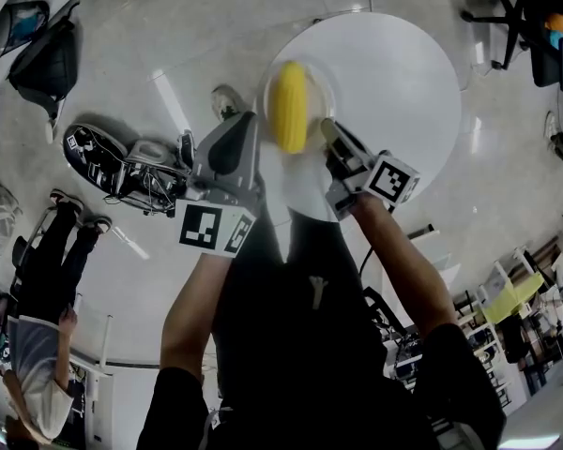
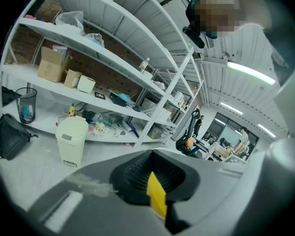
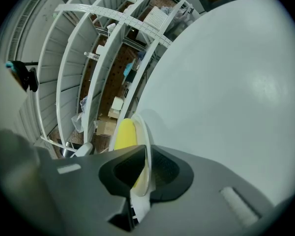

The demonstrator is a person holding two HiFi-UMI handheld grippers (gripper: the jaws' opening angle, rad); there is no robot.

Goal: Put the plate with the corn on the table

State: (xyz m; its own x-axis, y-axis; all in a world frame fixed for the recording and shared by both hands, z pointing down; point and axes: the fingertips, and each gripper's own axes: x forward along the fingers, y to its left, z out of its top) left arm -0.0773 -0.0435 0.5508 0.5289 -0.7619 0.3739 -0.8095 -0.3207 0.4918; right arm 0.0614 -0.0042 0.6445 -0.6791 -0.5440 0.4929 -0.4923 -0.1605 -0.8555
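Observation:
A white plate (image 1: 325, 84) carrying a yellow corn cob (image 1: 288, 106) rests on the left part of the round white table (image 1: 399, 92). My right gripper (image 1: 327, 127) is at the plate's near-right rim. In the right gripper view the plate's rim (image 3: 143, 132) runs between the jaws of the right gripper (image 3: 146, 168), a thin gap shows beside it, and the corn (image 3: 124, 134) lies just behind. My left gripper (image 1: 251, 120) sits beside the plate's left edge. In the left gripper view the left gripper (image 2: 157, 191) has its jaws together, with only a yellow sliver in the seam.
A person (image 1: 47, 289) stands on the floor at the left, near a black bag (image 1: 49, 64) and a wheeled machine (image 1: 122, 162). An office chair (image 1: 535, 17) stands beyond the table. White shelving (image 2: 113, 68) and a lidded bin (image 2: 71, 139) stand ahead of the left gripper.

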